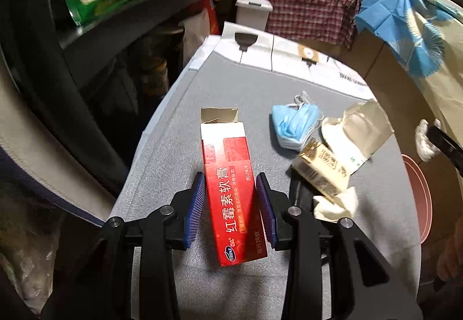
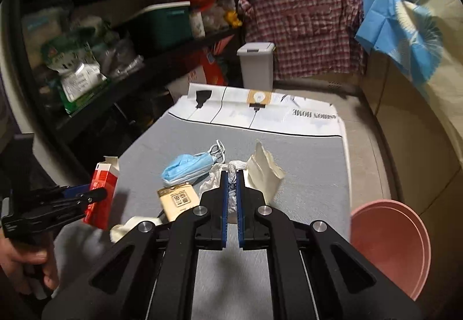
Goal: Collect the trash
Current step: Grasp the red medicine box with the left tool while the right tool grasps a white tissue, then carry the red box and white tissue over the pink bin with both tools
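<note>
Left claw (image 1: 228, 204) pinching red box (image 1: 231, 189), lifted above grey worktop (image 1: 173, 146). Right claw (image 2: 232, 198) pressed together on crumpled tissue (image 2: 232, 189). Blue mask (image 1: 295, 123), small carton (image 1: 321, 172) lying beside. Pink bowl (image 2: 390, 244) at right edge.

Both fisheye views bend hard and darken at the edges. Light seems to fall from above, glaring on the red box (image 1: 228, 189). The shelf (image 2: 115, 30) is dim and blurred.
</note>
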